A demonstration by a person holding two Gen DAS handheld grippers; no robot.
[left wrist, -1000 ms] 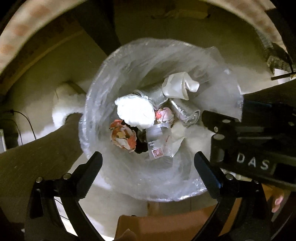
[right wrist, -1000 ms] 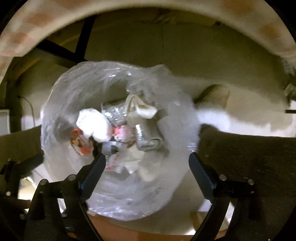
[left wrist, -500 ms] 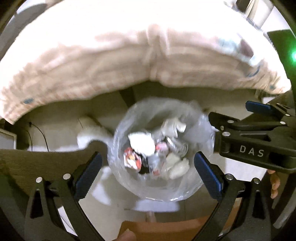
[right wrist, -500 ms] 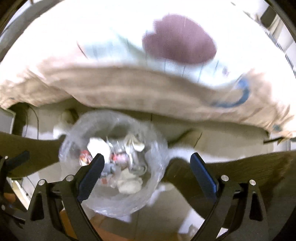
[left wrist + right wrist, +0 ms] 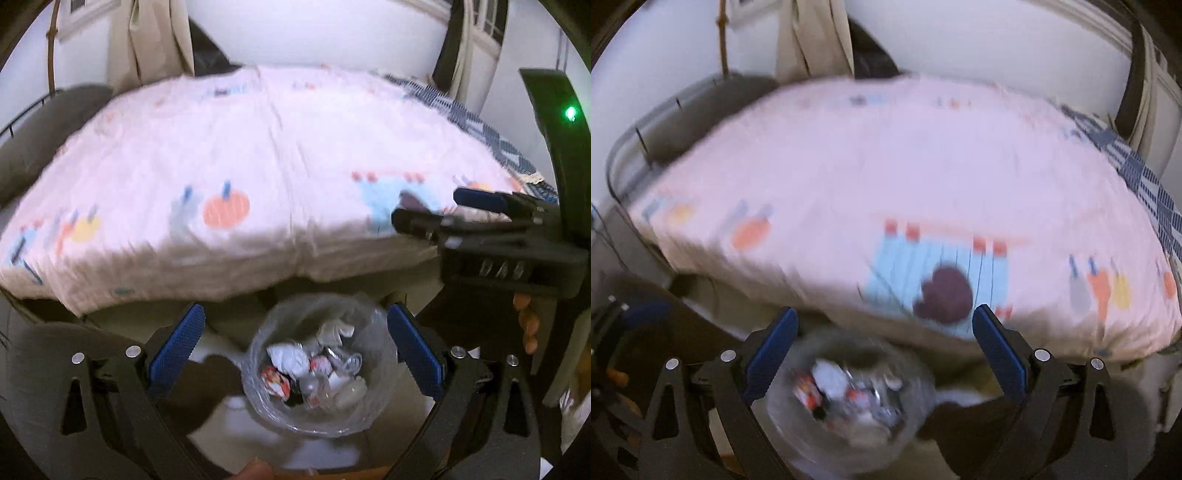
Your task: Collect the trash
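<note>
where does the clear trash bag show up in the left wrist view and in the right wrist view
Left wrist: trash bag at bottom centre, between the open fingers, sharp.
Right wrist: trash bag at bottom, left of centre, blurred.
Shared landmark: the pink patterned bed cover just above the bag in both.

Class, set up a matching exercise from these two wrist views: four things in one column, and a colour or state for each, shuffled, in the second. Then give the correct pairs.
Column A
1. trash bag
2. bedspread
3. left gripper
4. indicator light

Column B
a. pink with cartoon prints
b. glowing green
c. clear plastic, holding crumpled wrappers
d. open, blue pads apart, holding nothing

Pairs: 1-c, 2-a, 3-d, 4-b

The right gripper would also fit d, so it is left out.
</note>
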